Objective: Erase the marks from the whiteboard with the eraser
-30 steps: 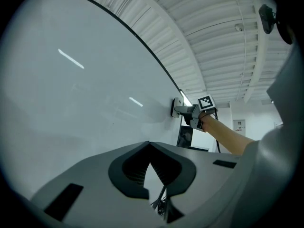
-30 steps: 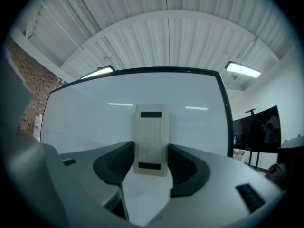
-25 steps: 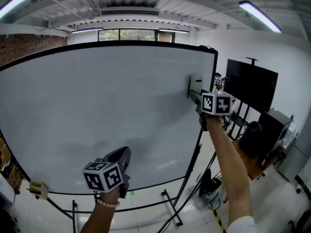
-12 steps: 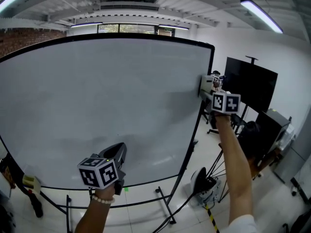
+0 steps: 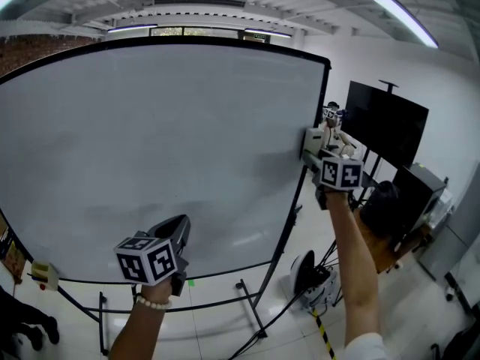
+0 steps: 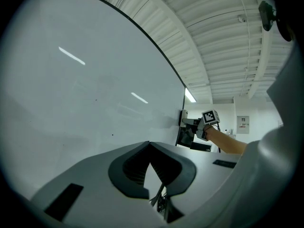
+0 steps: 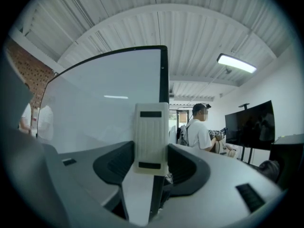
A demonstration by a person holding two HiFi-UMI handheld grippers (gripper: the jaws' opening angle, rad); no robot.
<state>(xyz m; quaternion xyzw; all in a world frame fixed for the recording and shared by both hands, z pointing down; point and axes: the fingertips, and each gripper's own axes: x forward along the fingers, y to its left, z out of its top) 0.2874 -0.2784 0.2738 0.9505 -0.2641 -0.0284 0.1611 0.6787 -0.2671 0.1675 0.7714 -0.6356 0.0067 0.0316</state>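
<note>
Wiping has carried the pale ribbed plastic eraser [image 5: 310,141], pinched in the right hand-held gripper [image 7: 151,161], to the right edge of the big black-framed whiteboard [image 5: 150,148], seemingly bare and done; the left hand-held gripper [image 6: 150,148] hangs closed, empty.

A: How many boards, how many erasers?
B: One whiteboard [image 5: 150,148]; one eraser [image 5: 313,142]
A: And grippers?
B: Two; one left gripper [image 5: 178,229], one right gripper [image 5: 315,154]; each carries one marker cube [image 5: 148,259], so two cubes in all
A: Anything else to count?
B: One black screen [image 5: 385,126] on a stand beside the board; one person [image 7: 199,129] in the background of the right gripper view
</note>
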